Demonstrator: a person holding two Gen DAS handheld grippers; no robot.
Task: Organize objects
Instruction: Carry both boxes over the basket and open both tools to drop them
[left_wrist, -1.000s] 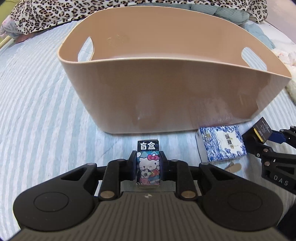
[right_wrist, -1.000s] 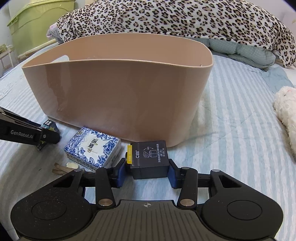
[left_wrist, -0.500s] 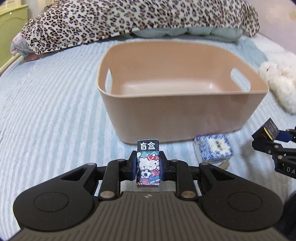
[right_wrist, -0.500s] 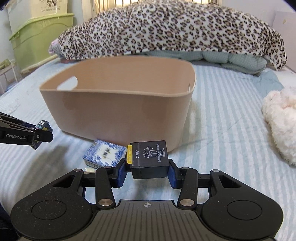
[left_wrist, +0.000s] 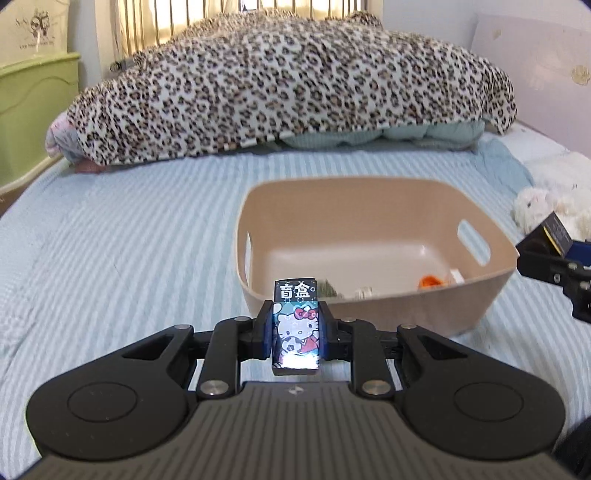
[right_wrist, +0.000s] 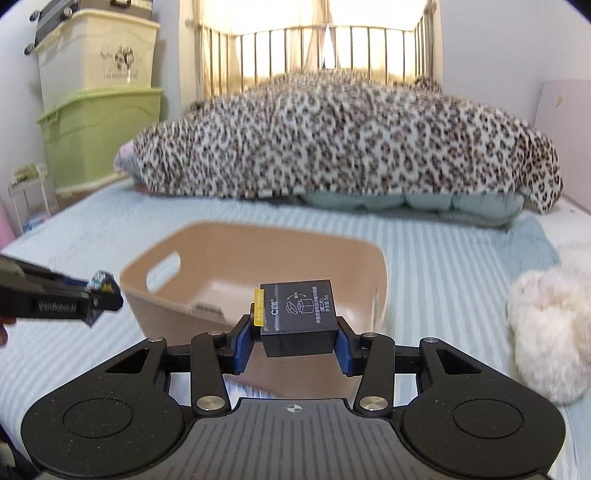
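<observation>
My left gripper (left_wrist: 295, 332) is shut on a small Hello Kitty box (left_wrist: 295, 325), held upright above the bed, just short of the near left rim of a beige plastic basket (left_wrist: 480, 295). A few small items lie on the basket floor, one orange (left_wrist: 428, 282). My right gripper (right_wrist: 295, 334) is shut on a black cube box (right_wrist: 299, 317) with a yellow tab, held above the basket's (right_wrist: 258, 258) near rim. Each gripper shows at the edge of the other's view: the right one in the left wrist view (left_wrist: 550, 254), the left one in the right wrist view (right_wrist: 99, 299).
The basket stands on a bed with a blue striped sheet (left_wrist: 110, 258). A leopard-print blanket (left_wrist: 288, 85) is heaped at the back. A white fluffy toy (right_wrist: 546, 332) lies to the right. Green and cream storage boxes (right_wrist: 99, 136) stand at the left.
Both grippers have risen and pulled back with their boxes, so I now look down into the basket. The blue-and-white box in front of the basket is out of view.
</observation>
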